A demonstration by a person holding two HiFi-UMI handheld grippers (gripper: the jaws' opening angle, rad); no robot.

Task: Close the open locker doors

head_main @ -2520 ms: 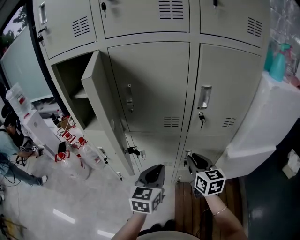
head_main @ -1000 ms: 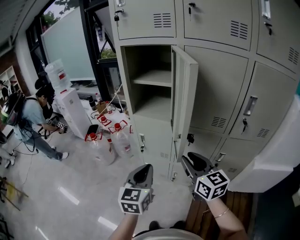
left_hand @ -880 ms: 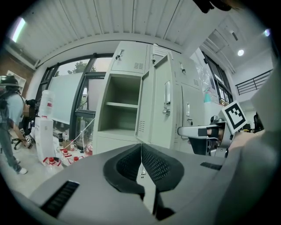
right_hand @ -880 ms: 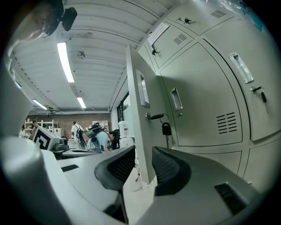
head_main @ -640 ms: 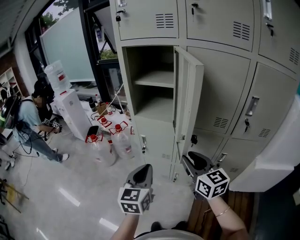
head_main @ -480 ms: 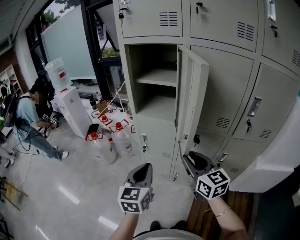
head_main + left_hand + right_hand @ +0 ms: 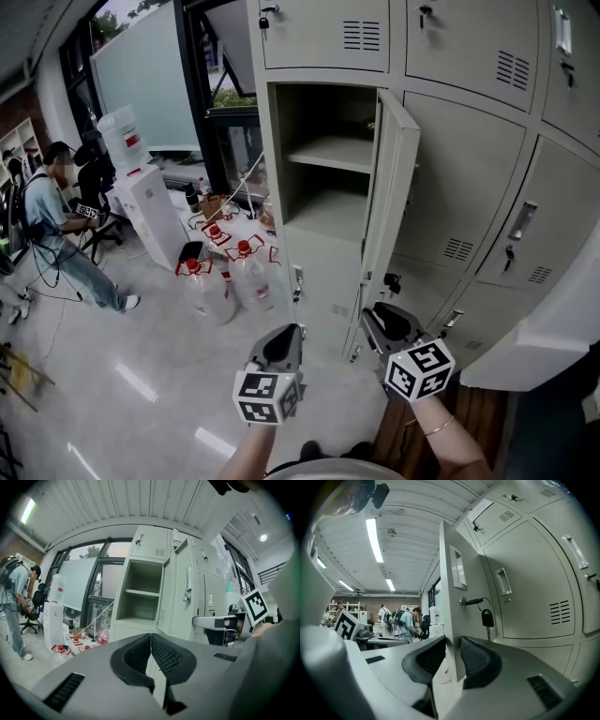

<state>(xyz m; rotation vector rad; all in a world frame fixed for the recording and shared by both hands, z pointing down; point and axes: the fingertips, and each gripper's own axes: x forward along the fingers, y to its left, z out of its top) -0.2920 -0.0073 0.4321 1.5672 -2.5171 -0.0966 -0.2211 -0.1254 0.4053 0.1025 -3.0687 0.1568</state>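
The grey locker bank has one open compartment (image 7: 328, 178) with a shelf inside. Its door (image 7: 394, 187) stands out towards me, nearly edge-on, with a key (image 7: 486, 618) hanging from the lock. My left gripper (image 7: 284, 336) is low in front of the open compartment (image 7: 140, 592), apart from it, with its pads (image 7: 161, 651) pressed together on nothing. My right gripper (image 7: 384, 319) is below and in front of the door's lower corner. Its jaws have just been closing; a gap remains in the right gripper (image 7: 453, 644), where the door's edge (image 7: 450, 588) shows without visible contact.
Water bottles (image 7: 216, 281) with red caps stand on the floor left of the locker, beside a white dispenser (image 7: 145, 211). A person (image 7: 56, 225) stands further left. Closed locker doors (image 7: 487, 178) fill the right. A white covered object (image 7: 553, 328) is at lower right.
The head view has swung left since the earliest frame, then drifted so that the locker sits further right and nearer. Both grippers stay low in front, and the door's angle looks the same.
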